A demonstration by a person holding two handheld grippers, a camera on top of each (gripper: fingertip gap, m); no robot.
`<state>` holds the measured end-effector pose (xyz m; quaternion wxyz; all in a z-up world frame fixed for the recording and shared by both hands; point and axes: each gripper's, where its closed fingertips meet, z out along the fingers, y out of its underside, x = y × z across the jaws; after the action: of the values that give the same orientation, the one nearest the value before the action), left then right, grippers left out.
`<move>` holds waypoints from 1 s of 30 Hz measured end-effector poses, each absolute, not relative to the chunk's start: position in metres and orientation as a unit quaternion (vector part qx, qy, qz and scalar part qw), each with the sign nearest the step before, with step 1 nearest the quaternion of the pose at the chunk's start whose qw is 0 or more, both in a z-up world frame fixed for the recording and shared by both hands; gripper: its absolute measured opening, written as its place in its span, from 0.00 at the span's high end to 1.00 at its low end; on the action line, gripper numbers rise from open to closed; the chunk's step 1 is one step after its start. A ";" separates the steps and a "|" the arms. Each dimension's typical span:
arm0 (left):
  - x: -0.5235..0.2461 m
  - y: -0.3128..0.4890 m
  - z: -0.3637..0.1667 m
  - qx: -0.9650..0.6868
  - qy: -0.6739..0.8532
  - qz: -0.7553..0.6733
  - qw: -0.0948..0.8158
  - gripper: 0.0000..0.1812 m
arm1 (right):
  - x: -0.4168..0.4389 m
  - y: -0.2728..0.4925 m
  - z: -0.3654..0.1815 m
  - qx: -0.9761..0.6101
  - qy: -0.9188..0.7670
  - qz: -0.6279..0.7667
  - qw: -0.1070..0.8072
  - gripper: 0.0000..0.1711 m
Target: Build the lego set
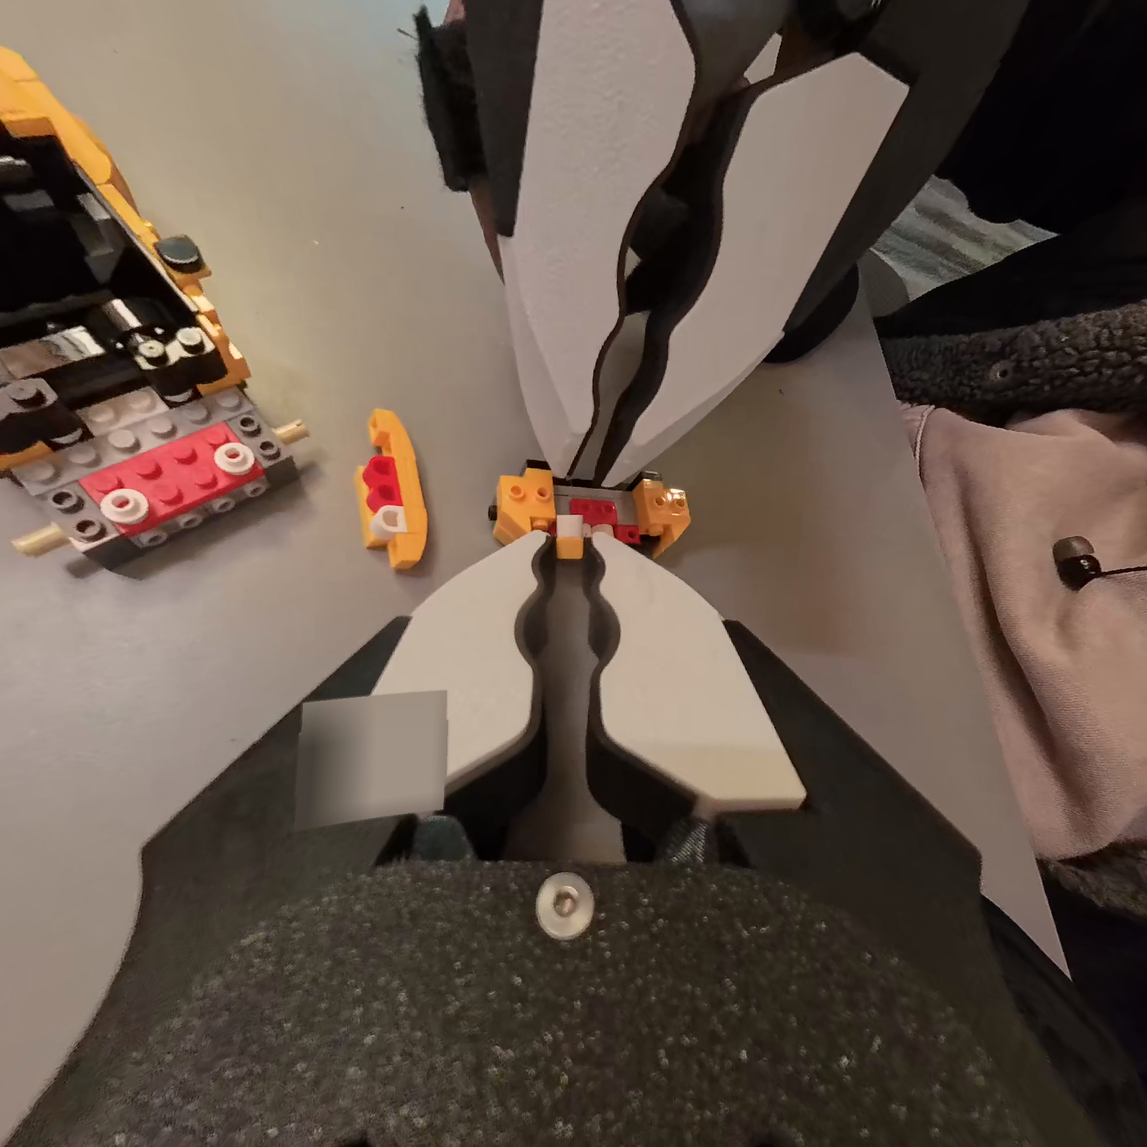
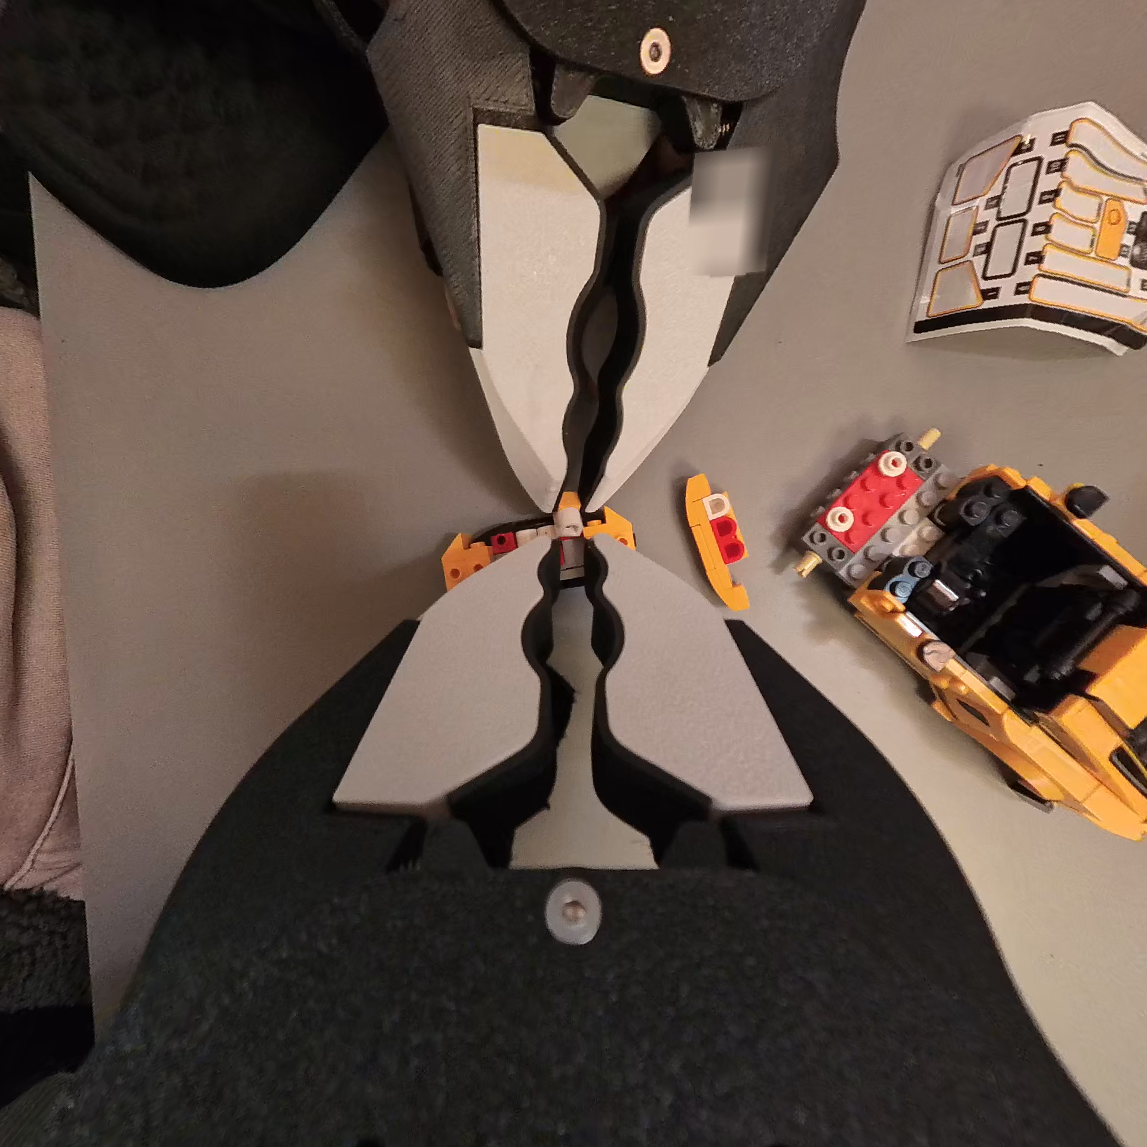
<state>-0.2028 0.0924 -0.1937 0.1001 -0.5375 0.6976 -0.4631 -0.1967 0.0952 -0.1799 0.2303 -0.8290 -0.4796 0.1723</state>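
A small orange, grey, red and black lego sub-assembly point(image 1: 658, 512) lies on the grey table between my two grippers. My left gripper point(image 1: 571, 541) is shut on a small orange-and-white piece point(image 1: 568, 535) and holds it against the near side of the sub-assembly. My right gripper point(image 2: 571, 554) is shut on the middle of the sub-assembly point(image 2: 462, 558) from the opposite side. In the left wrist view the right gripper point(image 1: 586, 475) comes in from the top. In the right wrist view the left gripper point(image 2: 571, 501) holds the small piece point(image 2: 568, 516). The two grippers' tips nearly meet.
A partly built orange and black lego car point(image 1: 124, 385) with a red plate lies to the side; it also shows in the right wrist view point(image 2: 1005, 633). A curved orange part with red bricks point(image 1: 397, 490) lies between the car and the grippers. A sticker sheet point(image 2: 1043, 236) lies farther off. A person's clothing point(image 1: 1024, 558) is at the table's edge. The tips of both grippers are at nearly the same place.
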 end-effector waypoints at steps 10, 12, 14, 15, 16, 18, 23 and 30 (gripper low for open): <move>-0.204 0.092 -0.194 -0.528 0.710 -0.452 0.115 0.96 | -0.199 0.098 -0.178 -0.823 -0.489 0.158 0.241 0.97; -0.204 0.092 -0.194 -0.523 0.716 -0.447 0.122 0.96 | -0.202 0.098 -0.178 -0.820 -0.495 0.156 0.242 0.97; -0.204 0.093 -0.194 -0.522 0.717 -0.445 0.123 0.96 | -0.204 0.099 -0.180 -0.819 -0.501 0.149 0.237 0.97; -0.204 0.093 -0.194 -0.522 0.717 -0.445 0.125 0.96 | -0.204 0.099 -0.182 -0.819 -0.504 0.146 0.234 0.97; -0.203 0.094 -0.194 -0.522 0.717 -0.444 0.125 0.96 | -0.204 0.100 -0.184 -0.819 -0.506 0.142 0.232 0.96; -0.203 0.094 -0.194 -0.521 0.718 -0.443 0.128 0.96 | -0.203 0.102 -0.186 -0.821 -0.507 0.135 0.227 0.96; -0.203 0.095 -0.194 -0.520 0.720 -0.439 0.132 0.96 | -0.204 0.102 -0.188 -0.818 -0.518 0.127 0.219 0.96; -0.202 0.095 -0.192 -0.519 0.719 -0.442 0.138 0.96 | -0.203 0.101 -0.190 -0.815 -0.532 0.111 0.204 0.96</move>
<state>-0.2025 0.0953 -0.1918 0.1378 -0.5187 0.7187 -0.4420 -0.2031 0.1006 -0.1895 0.2037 -0.8147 -0.5316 0.1106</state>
